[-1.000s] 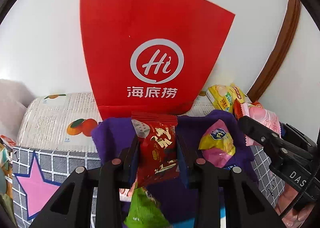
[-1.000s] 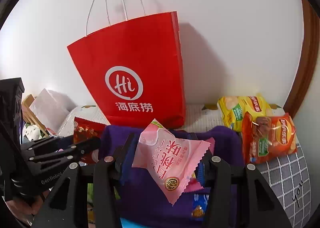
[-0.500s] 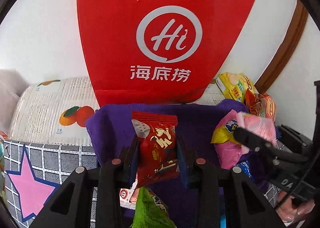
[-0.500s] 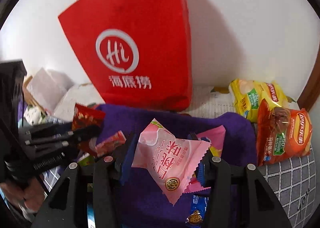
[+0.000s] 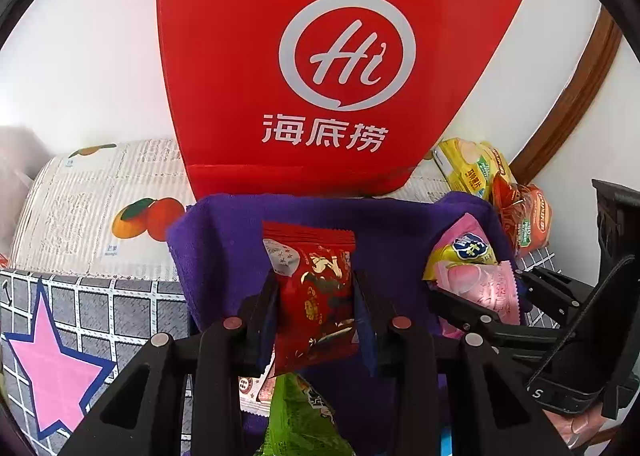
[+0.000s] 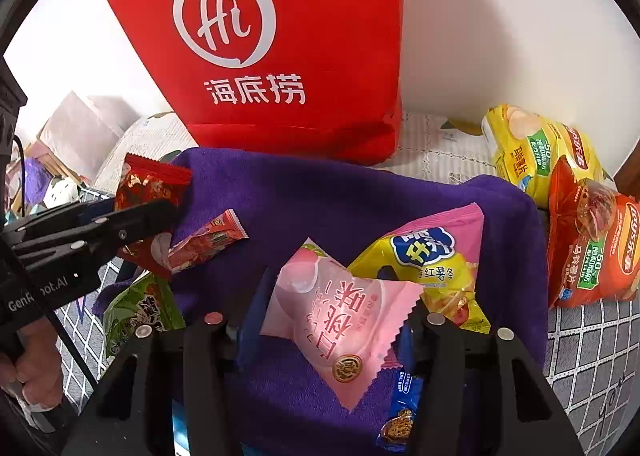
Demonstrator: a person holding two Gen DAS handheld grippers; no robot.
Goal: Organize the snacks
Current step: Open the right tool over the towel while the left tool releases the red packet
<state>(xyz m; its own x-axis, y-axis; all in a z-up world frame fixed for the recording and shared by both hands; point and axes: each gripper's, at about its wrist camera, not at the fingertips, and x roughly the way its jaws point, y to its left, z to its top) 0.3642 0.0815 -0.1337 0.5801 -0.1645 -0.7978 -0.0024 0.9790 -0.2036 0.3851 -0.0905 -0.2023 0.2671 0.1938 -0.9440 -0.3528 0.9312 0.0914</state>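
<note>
Behind the purple cloth (image 6: 360, 207) stands the red bag (image 5: 320, 67); your left gripper (image 5: 316, 308), clamped on the red packet (image 5: 312, 296), and right gripper (image 6: 336, 320), clamped on the pink packet (image 6: 344, 316), sit level before it.

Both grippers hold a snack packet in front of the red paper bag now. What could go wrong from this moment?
1. The left gripper pinches the red packet only across its middle; the slick wrapper may slip out.
2. The right gripper holds the pink packet tilted, with one corner hanging low, so it may twist free.
3. The two grippers are close together above the purple cloth. They may bump each other, or knock the red paper bag, which stands right behind the cloth.
</note>
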